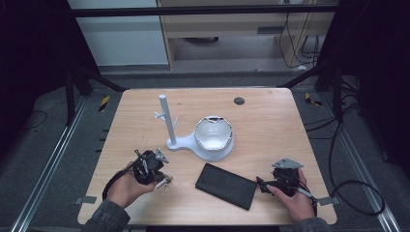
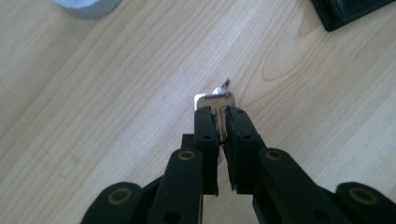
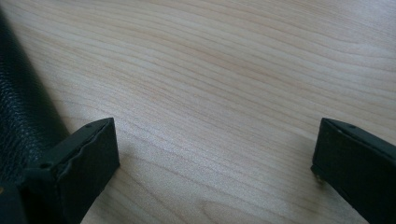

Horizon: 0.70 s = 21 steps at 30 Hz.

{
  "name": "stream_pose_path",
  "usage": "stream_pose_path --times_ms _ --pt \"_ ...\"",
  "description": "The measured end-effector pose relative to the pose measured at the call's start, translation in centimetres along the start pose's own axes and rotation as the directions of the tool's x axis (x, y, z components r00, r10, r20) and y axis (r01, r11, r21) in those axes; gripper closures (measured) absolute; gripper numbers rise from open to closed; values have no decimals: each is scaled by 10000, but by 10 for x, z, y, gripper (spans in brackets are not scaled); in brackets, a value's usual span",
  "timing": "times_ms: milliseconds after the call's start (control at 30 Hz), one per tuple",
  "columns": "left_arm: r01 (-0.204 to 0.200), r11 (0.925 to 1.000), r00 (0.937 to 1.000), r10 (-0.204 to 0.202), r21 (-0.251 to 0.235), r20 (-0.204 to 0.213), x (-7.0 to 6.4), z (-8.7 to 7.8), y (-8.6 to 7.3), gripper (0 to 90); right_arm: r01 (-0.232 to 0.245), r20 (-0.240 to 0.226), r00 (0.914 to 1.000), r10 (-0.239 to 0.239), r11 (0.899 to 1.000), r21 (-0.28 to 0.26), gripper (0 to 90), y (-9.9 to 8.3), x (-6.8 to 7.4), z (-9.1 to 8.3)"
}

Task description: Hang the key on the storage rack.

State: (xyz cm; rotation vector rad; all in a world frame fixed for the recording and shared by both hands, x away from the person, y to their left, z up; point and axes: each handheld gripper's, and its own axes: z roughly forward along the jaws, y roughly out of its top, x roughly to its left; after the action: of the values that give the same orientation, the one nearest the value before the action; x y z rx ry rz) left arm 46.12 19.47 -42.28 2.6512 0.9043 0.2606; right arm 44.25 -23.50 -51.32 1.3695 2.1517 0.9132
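Left gripper (image 2: 218,122) clamped on small silver metal key (image 2: 215,100) with its ring, held just above the light wooden bench (image 2: 93,102). So pickup looks done. Right gripper (image 3: 215,154) spread wide, empty, low over bench with black leather wallet (image 3: 21,116) just beside one jaw. Ahead of left gripper: white plastic peg stand (image 1: 167,118) with dish (image 1: 212,135), nothing hung. Likely left: hang or drop key there.

Shiny metal key (image 2: 215,101) — matt, perhaps leather case (image 1: 226,185)

Key (image 2: 215,103) shaft hidden betw. left gripper (image 2: 222,122) jaws; black case (image 3: 21,126) cut off at pic edge, left side.
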Motion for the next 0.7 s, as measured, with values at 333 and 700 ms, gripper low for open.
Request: stream_pose_path --times_ms 333,700 --pt "-311 9995 9995 310 -95 -72 4 -39 13 835 -15 9 10000 15 10000 4 6 0 0 0" --pt "-269 9984 9990 251 -502 -359 18 -83 35 835 -4 -5 10000 4 10000 -1 6 0 0 0"
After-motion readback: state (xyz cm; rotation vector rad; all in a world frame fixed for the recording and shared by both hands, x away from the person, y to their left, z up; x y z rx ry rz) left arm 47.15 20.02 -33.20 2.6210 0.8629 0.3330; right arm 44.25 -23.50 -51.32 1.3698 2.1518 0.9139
